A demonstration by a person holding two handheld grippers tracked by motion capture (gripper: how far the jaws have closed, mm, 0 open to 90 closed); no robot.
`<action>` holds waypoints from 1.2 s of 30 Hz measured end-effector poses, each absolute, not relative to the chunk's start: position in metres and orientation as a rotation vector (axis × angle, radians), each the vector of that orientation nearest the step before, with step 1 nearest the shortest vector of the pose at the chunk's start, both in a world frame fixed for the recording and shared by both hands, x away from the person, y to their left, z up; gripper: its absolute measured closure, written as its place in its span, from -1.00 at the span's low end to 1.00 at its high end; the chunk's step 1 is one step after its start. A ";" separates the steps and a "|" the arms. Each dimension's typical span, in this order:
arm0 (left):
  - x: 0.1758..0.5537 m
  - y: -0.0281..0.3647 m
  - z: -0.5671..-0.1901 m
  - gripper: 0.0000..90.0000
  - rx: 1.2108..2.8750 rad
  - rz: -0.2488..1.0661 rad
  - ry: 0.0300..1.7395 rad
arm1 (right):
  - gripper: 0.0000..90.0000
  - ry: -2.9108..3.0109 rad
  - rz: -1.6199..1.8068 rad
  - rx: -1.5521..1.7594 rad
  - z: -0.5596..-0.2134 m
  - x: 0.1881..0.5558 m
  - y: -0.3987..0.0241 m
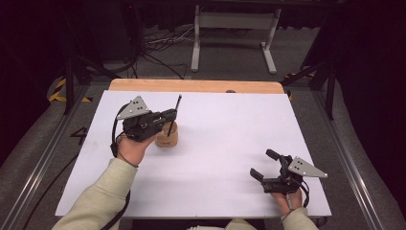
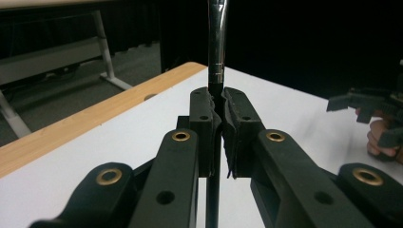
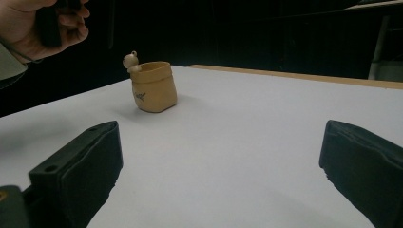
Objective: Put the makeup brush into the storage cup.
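My left gripper (image 1: 171, 115) (image 2: 217, 102) is shut on a thin dark pen (image 1: 178, 102) with a shiny metal upper part (image 2: 217, 38). The pen stands tilted, and its lower end reaches down into or just over a small tan cup (image 1: 166, 139). In the right gripper view the cup (image 3: 154, 88) stands upright with a little bear figure on its rim. My right gripper (image 1: 263, 163) (image 3: 218, 175) sits low near the table's front right corner, open, with nothing between its pads.
A white sheet (image 1: 230, 134) covers the table, with a strip of bare wood (image 1: 196, 86) along the far edge. Beyond it stand a white metal frame (image 1: 234, 28) and cables on the floor. Dark rails run along both sides.
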State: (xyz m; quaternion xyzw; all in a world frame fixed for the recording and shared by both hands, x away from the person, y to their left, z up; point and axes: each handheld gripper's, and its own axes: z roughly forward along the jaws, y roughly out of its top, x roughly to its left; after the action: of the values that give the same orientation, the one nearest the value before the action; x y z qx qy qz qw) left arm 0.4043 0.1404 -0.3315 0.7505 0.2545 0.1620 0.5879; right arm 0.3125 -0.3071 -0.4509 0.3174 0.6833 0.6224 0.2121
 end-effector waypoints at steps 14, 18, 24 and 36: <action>0.412 0.143 -0.338 0.84 1.635 0.470 0.700 | -0.98 1.898 1.730 0.876 -0.451 0.312 -0.307; 0.414 0.143 -0.341 0.84 1.613 0.498 0.726 | -0.98 1.899 1.730 0.875 -0.451 0.312 -0.307; 0.416 0.142 -0.344 0.85 1.580 0.530 0.762 | -0.98 1.899 1.729 0.873 -0.451 0.312 -0.307; 0.422 0.142 -0.353 0.84 1.562 0.575 0.794 | -0.98 1.898 1.733 0.874 -0.451 0.313 -0.308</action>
State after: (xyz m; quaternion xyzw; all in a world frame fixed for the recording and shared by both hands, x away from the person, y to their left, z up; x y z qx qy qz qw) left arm 0.4215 0.1416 -0.3531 0.6751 0.3431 0.2483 0.6040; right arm 0.3125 -0.3076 -0.4508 0.3148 0.6833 0.6238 0.2118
